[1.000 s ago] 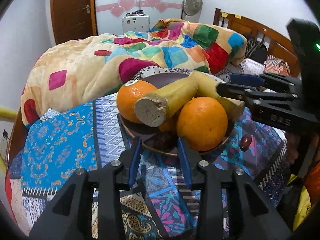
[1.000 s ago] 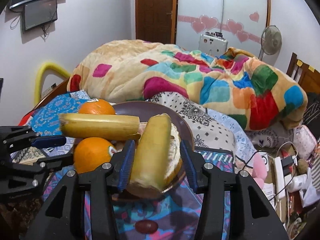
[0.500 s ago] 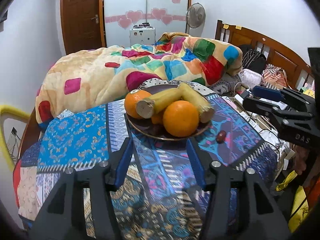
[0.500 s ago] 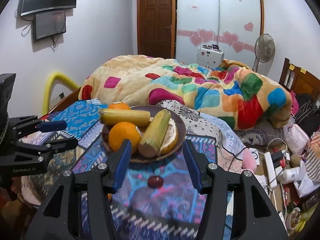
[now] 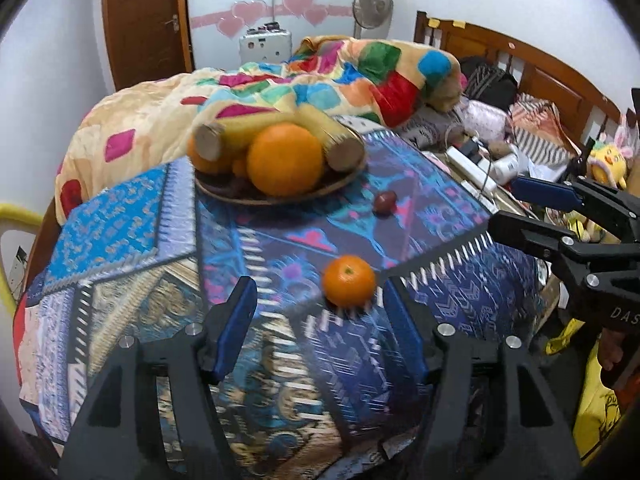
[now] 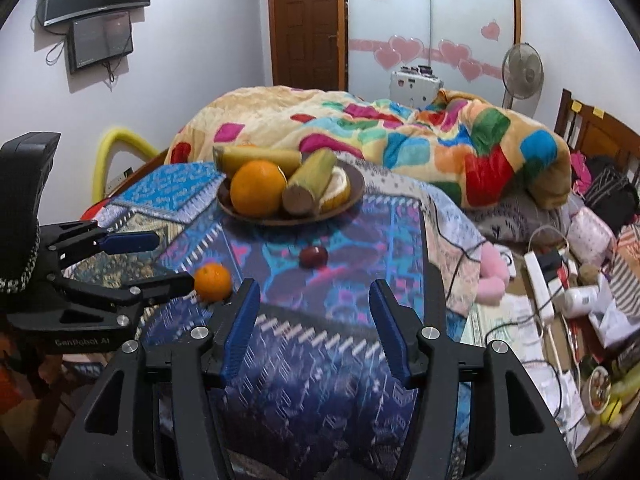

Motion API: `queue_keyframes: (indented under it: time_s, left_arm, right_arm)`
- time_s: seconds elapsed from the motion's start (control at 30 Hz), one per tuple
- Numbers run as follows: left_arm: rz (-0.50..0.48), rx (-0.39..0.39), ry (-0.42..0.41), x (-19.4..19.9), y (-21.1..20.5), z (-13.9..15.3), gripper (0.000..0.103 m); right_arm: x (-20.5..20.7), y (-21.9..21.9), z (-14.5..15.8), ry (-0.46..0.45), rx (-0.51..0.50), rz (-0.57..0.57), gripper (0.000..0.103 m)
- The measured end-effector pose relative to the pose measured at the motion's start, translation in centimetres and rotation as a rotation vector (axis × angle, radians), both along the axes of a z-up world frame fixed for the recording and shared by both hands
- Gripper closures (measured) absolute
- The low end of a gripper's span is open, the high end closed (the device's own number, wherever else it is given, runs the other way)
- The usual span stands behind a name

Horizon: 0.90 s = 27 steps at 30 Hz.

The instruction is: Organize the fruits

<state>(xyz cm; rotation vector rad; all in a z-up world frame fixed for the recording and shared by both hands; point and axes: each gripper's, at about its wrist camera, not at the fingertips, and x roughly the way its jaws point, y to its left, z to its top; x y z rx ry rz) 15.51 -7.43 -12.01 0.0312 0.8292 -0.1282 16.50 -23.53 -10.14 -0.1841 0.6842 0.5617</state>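
The left tongs (image 5: 316, 316) are opening, and nothing sits between their blue pads; the patterned cloth (image 5: 280, 360) shows through the gap. The right tongs (image 6: 314, 320) stand partly apart and are empty too. Both point down at a slant over the near end of the bed.

Just ahead of the left tongs, at about one o'clock from the gap and close to the inner side of their right-hand finger, lies a small orange (image 5: 349, 286) on the cloth. In the right wrist view the same small orange (image 6: 213, 282) sits at ten o'clock from the right tongs, outside their left finger, with the tip of the left tongs (image 6: 168, 282) almost touching it. So the left hand is the nearer one, and the fruit is round, with no long axis to line up with.

Farther out, at twelve o'clock from the right tongs, a small dark red fruit (image 6: 314, 256) lies alone on the cloth. Beyond it stands the brown plate (image 6: 352, 196), which holds a large orange (image 6: 258, 188), two banana pieces (image 6: 310, 182) and a pale citrus wedge. Behind the plate lies a heaped colourful blanket (image 6: 400, 132).

The two loose fruits appear to be what remains to gather onto the plate. The left tongs would need a slight shift towards one o'clock to straddle the small orange.
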Motion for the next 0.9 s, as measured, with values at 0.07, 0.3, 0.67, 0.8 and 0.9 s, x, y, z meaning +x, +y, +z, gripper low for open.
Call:
queue_keyframes:
  time_s: [0.07, 0.3, 0.67, 0.8, 0.9]
  left_arm:
    - [-0.005, 0.004, 0.005, 0.2, -0.5, -0.6, 0.038]
    - [-0.016, -0.018, 0.018, 1.6, -0.8, -1.9, 0.055]
    - [-0.073, 0.014, 0.02, 2.2, -0.1, -2.3, 0.07]
    - [-0.044, 0.007, 0.008, 2.3, 1.9, -1.9, 0.07]
    - [-0.014, -0.005, -0.005, 2.5, 3.6, -1.5, 0.07]
  right_arm:
    - [-0.3, -0.2, -0.5, 0.004, -0.006, -0.005, 0.05]
    - [-0.4, -0.7, -1.8, 0.017, -0.02, -0.009, 0.05]
    - [2.6, 1.1, -3.5, 0.062, -0.022, 0.023, 0.05]
    - [4.3, 2.2, -4.3, 0.089, -0.031, 0.035, 0.05]
    - [5.5, 3.0, -4.8, 0.113, -0.031, 0.04, 0.05]
